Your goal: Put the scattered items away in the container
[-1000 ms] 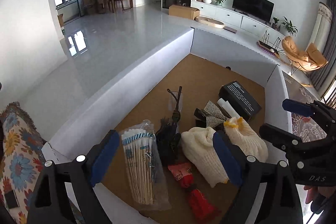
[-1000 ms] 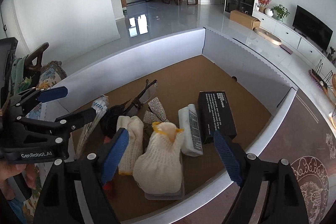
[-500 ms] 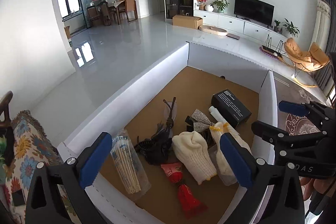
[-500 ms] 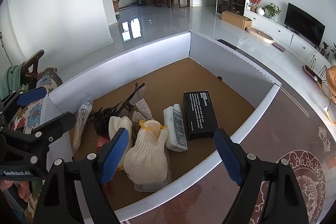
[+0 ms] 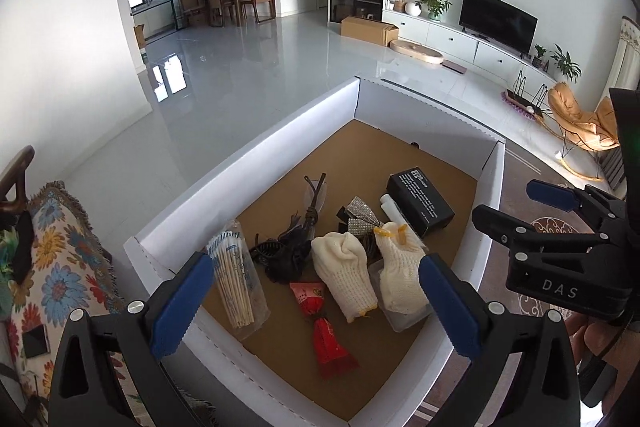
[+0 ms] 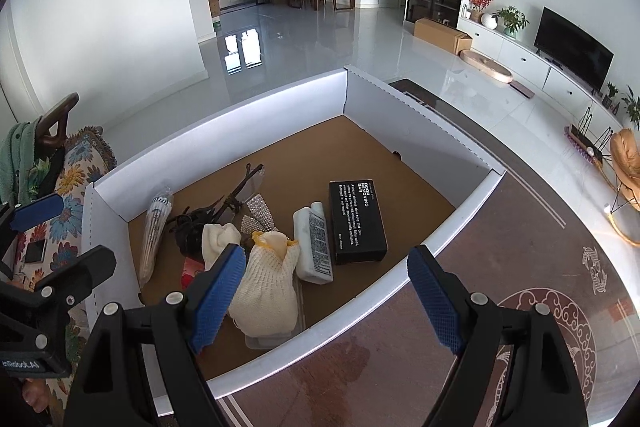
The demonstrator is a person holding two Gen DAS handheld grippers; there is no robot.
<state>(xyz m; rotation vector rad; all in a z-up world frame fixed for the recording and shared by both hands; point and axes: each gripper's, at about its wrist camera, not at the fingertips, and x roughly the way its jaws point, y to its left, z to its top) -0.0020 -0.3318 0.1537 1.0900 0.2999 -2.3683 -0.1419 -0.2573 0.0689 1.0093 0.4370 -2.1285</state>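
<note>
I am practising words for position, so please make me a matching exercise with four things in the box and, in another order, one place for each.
Things:
1. black box
2. red pouch
3. stick bundle
4. silver bow

Places:
A. nearest the box's near wall, in front of the gloves
B. at the left end of the items, next to the left gripper's side
C. in the middle, behind the two gloves
D. at the right end, beside the white tube

Pairs: 1-D, 2-A, 3-B, 4-C
</note>
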